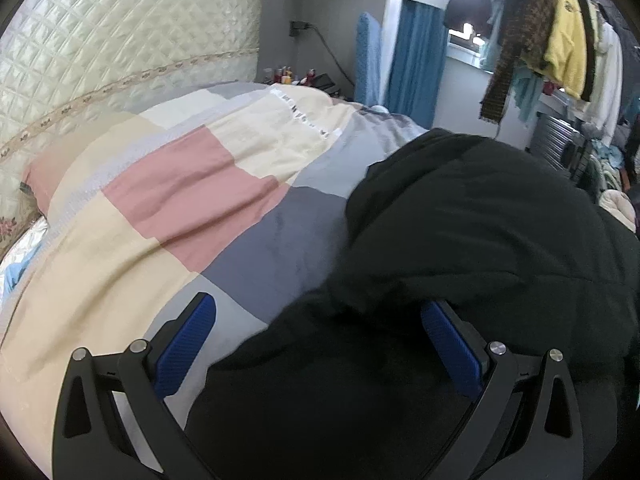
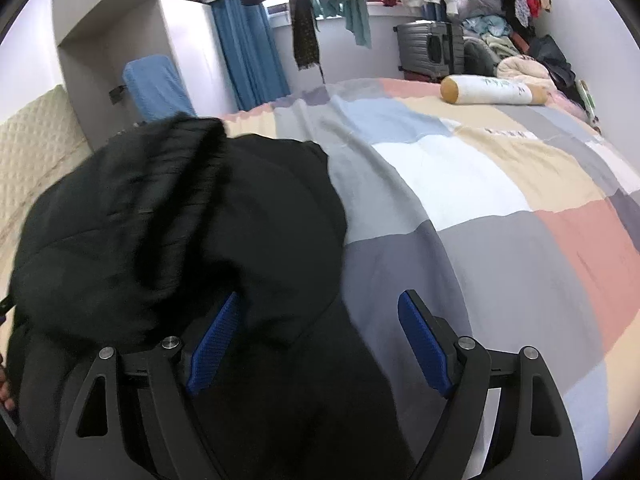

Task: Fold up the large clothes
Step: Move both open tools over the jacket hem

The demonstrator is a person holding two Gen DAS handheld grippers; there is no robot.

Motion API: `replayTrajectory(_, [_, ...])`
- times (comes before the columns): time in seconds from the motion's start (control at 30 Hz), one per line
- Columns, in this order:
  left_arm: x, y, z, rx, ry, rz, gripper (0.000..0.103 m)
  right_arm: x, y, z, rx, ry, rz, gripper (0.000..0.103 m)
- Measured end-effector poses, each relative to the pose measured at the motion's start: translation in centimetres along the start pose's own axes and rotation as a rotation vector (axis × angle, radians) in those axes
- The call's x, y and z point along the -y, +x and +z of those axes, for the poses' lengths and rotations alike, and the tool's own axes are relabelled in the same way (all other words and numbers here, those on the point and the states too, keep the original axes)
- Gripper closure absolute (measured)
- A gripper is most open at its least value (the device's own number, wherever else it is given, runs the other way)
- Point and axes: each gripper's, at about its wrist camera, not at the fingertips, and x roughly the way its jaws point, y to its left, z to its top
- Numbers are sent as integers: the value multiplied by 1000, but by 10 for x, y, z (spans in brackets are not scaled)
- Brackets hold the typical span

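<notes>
Patchwork quilt (image 1: 192, 200) under black garment (image 1: 480, 220)

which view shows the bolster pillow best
The right wrist view. The bolster pillow lies in full at the far end of the patchwork quilt, unobstructed. The left wrist view faces the headboard and does not show it at all.

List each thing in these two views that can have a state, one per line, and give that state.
Left tongs: open, black fabric between the fingers.
Right tongs: open, over the garment's edge.
Black garment: bunched in a heap, not yet folded flat.
Patchwork quilt: spread over the bed.
Bolster pillow: lying on its side.
Suitcase: upright, closed.
</notes>
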Motion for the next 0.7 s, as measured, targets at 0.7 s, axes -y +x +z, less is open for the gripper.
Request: replayTrajectory(0.7, [24,-255,24,130,127,-273,1,-88,-285,21,281,-60,189,22])
